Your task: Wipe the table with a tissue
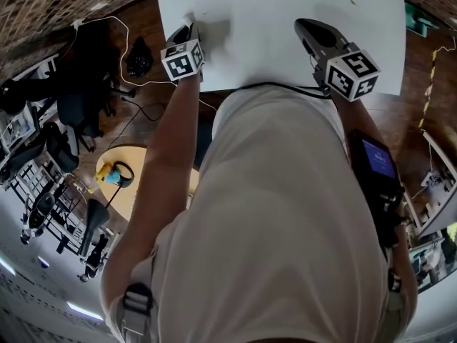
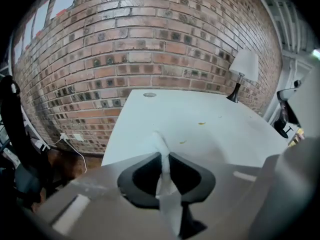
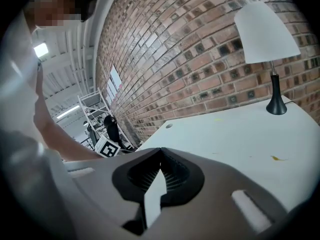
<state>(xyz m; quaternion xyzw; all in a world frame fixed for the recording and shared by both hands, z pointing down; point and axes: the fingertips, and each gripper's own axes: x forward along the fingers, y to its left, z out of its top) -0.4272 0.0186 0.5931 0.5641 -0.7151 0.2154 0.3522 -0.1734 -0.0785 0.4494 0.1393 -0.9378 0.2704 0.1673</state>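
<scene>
A white tissue [image 2: 161,143] is being pinched between the nearly closed jaws of the left gripper [image 2: 164,156], low in the middle of its view, at the near left edge of the white table [image 2: 215,114]. The right gripper [image 3: 160,151] is being held over the table with its jaws together, nothing in them.

Left gripper [image 1: 187,27] far left, pitched down, jaws nearly together and pinching a strip of tissue [image 2: 160,144]. Left forearm [image 1: 168,141] bare, stretched forward. Right gripper [image 1: 305,27] far right, at a shallower tilt, jaws closed tip to tip with nothing between. Grippers well apart.
</scene>
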